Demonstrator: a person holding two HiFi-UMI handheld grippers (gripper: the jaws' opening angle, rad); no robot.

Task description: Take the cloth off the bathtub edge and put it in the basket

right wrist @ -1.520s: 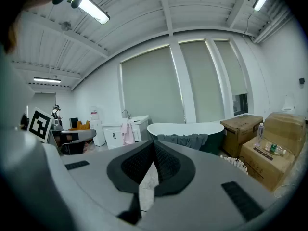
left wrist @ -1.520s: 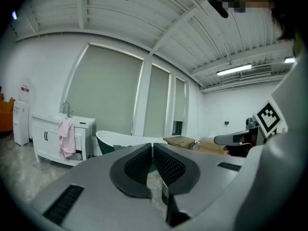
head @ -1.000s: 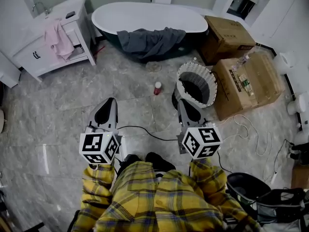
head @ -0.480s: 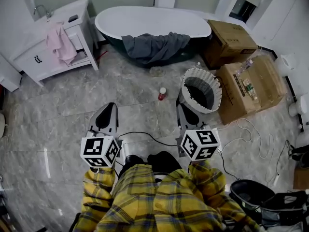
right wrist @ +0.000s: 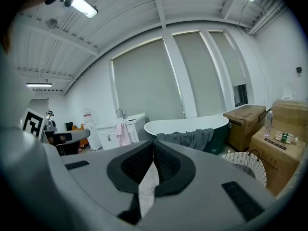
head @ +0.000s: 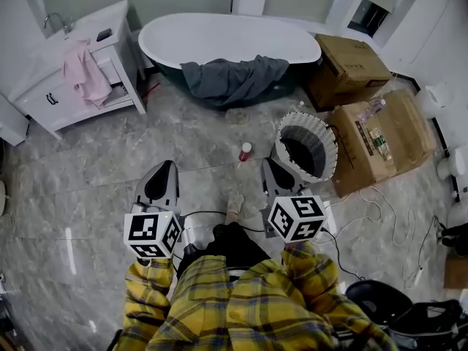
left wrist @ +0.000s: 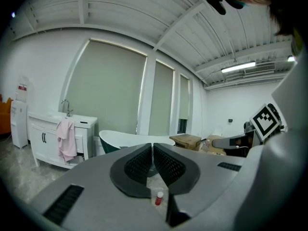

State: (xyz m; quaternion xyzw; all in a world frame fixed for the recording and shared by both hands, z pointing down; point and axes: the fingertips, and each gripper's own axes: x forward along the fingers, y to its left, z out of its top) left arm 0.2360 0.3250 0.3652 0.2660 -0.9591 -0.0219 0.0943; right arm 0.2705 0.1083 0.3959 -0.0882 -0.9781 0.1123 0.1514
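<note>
A dark grey cloth (head: 235,79) hangs over the near edge of the white bathtub (head: 227,35), also seen in the right gripper view as the cloth (right wrist: 190,139). A white woven basket (head: 307,146) stands on the floor to the right of it; its rim (right wrist: 243,163) shows low right in the right gripper view. My left gripper (head: 161,178) and right gripper (head: 273,174) are both shut and hold nothing. They hover over the floor well short of the tub, the right one just left of the basket.
A small red bottle (head: 245,151) stands on the floor between the tub and the basket. Cardboard boxes (head: 376,134) sit to the right. A white vanity (head: 51,86) with a pink towel (head: 84,75) is at the left. Cables (head: 380,225) trail on the tiles.
The view has moved forward toward the tub and basket. Both grippers stay shut and side by side; a foot now shows between them.
</note>
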